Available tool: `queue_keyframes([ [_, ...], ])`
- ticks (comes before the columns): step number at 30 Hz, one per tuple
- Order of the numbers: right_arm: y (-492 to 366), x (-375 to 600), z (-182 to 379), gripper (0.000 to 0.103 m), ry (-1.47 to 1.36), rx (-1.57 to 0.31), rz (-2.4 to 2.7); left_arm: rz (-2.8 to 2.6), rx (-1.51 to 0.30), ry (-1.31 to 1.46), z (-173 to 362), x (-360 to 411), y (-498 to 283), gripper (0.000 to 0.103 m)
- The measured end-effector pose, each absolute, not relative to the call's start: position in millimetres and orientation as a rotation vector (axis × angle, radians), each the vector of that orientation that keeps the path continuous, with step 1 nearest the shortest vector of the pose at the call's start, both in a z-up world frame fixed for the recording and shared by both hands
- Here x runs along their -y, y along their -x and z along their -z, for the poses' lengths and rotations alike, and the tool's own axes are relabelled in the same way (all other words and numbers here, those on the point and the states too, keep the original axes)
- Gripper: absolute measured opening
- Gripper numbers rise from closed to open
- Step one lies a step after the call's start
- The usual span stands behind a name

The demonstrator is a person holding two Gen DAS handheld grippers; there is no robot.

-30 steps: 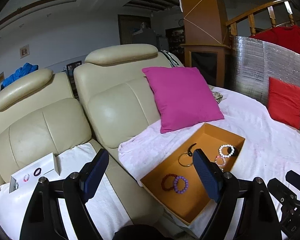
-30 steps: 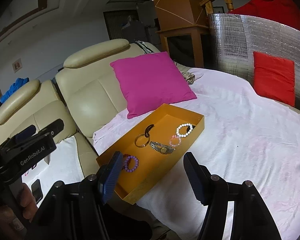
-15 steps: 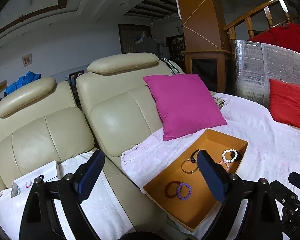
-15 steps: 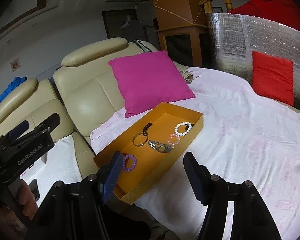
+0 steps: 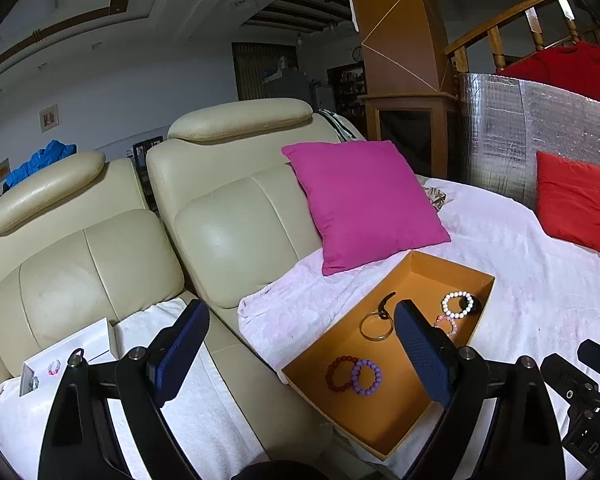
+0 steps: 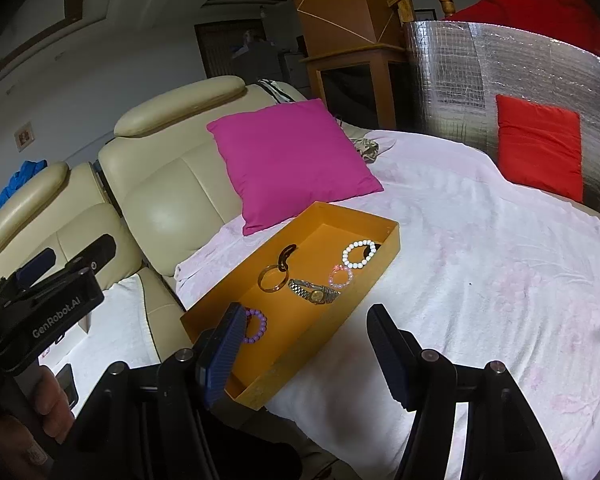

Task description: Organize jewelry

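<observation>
An orange tray lies on the white-covered seat. It holds a white bead bracelet, a pink bracelet, a gold watch, a gold bangle, a purple bracelet and a dark red one. A white box with small jewelry sits at the left. My left gripper is open and empty, above the seat near the tray. My right gripper is open and empty over the tray's near corner.
A magenta pillow leans on the cream sofa back behind the tray. A red pillow rests against a silver foil panel at the right. White cloth covers the seat.
Both grippers have lifted and drawn back slightly, so the tray sits lower and nearer in both views. Both stay open and empty.
</observation>
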State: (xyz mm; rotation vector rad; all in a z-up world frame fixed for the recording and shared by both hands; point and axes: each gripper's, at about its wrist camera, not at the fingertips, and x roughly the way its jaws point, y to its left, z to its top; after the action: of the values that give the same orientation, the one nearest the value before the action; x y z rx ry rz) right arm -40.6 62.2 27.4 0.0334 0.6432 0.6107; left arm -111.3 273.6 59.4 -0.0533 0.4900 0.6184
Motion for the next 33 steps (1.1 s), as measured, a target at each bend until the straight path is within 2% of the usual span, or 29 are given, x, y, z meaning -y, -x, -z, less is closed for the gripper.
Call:
queue_keyframes([
  [33, 16.0, -93.4, -15.9, 0.067, 0.012, -0.687, -0.595, -0.633, -0.567, 0.141, -32.2, -314.3, 92.2, 0.093],
])
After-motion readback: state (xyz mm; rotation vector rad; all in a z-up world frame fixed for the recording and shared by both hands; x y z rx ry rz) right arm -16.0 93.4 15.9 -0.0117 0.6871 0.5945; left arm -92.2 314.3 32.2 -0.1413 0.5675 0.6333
